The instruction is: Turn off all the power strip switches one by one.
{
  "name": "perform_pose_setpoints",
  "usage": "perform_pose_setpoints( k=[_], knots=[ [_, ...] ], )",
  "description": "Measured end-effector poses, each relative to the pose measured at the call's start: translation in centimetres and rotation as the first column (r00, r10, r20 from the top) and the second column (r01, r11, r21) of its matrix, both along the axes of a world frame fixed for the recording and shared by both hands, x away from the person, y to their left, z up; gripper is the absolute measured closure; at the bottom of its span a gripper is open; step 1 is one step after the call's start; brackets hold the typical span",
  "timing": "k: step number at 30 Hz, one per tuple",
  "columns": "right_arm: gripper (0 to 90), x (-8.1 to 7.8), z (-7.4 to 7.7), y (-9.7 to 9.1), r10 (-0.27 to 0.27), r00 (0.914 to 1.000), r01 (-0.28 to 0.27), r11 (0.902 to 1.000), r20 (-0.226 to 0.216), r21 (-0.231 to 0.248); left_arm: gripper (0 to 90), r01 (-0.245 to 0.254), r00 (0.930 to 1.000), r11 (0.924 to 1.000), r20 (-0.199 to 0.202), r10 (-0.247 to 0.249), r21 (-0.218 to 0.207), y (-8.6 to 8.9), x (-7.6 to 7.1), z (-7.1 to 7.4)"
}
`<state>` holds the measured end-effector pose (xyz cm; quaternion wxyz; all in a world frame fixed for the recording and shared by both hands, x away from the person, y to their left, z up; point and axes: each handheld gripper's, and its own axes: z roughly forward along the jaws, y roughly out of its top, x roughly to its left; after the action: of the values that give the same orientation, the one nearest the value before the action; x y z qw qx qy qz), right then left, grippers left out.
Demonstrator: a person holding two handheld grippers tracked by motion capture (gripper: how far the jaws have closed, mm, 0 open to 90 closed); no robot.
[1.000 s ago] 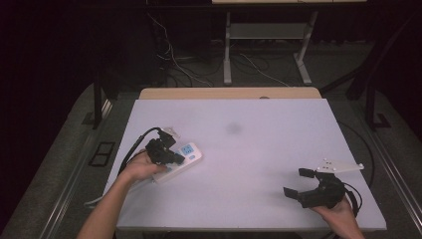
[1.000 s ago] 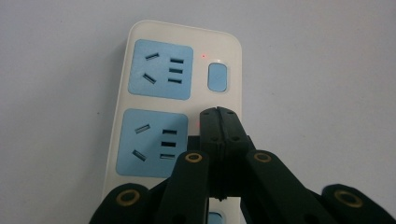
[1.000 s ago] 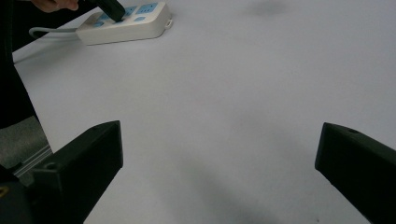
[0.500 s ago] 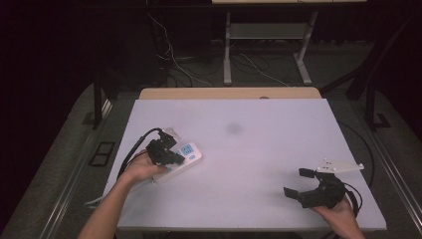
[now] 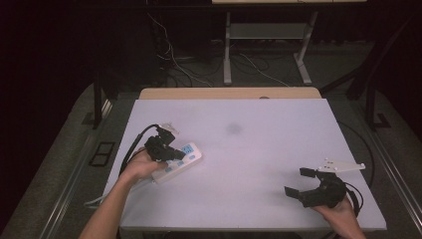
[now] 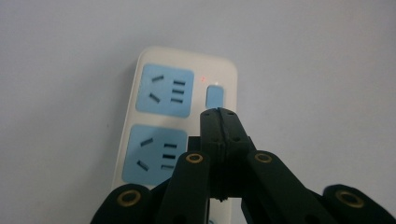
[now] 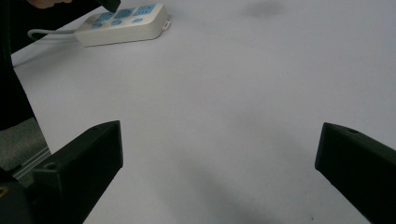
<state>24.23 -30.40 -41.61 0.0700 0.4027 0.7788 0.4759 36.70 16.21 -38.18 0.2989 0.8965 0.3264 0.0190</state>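
The power strip lies on the left part of the white table, near its left edge, set at a slant with its far end toward the table's middle. It is a white bar with pale blue socket faces, and a cable runs off its near end toward your left side. Your left gripper sits over it, your left hand just behind. In the left gripper view the two black jaws are pressed flat together, nothing between them, and their joined tip points down at the strip's top face right beside a small blue switch; whether the tip touches the plastic there you cannot tell. A tiny red light shows just above and to the left of that switch, and two of the blue sockets sit to the left of the jaws.

The middle of the table is bare apart from a faint grey smudge.

At the right, near the table's front edge and well apart from the strip, your right gripper rests in your right hand. Its jaws stand wide apart and hold nothing, with plain tabletop between them in the right gripper view, and they face across the table toward the strip, seen far off at the top left of that view
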Motion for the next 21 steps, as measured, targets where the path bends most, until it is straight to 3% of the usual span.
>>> perform_pose_setpoints(
  k=[6,21],
  knots=[
    [0.5,0.0,0.0,-0.1,-0.003,1.0000,0.003,1.0000,-0.001,0.001,89.2,0.016,0.9999,0.9996,0.005,-0.016,0.021,-0.7,0.4,0.8],
    [0.5,0.0,0.0,-0.2,-0.003,1.0000,0.003,1.0000,-0.001,0.000,89.2,0.018,0.9998,0.9987,-0.009,-0.018,0.047,-1.6,1.4,0.2]
  ],
)
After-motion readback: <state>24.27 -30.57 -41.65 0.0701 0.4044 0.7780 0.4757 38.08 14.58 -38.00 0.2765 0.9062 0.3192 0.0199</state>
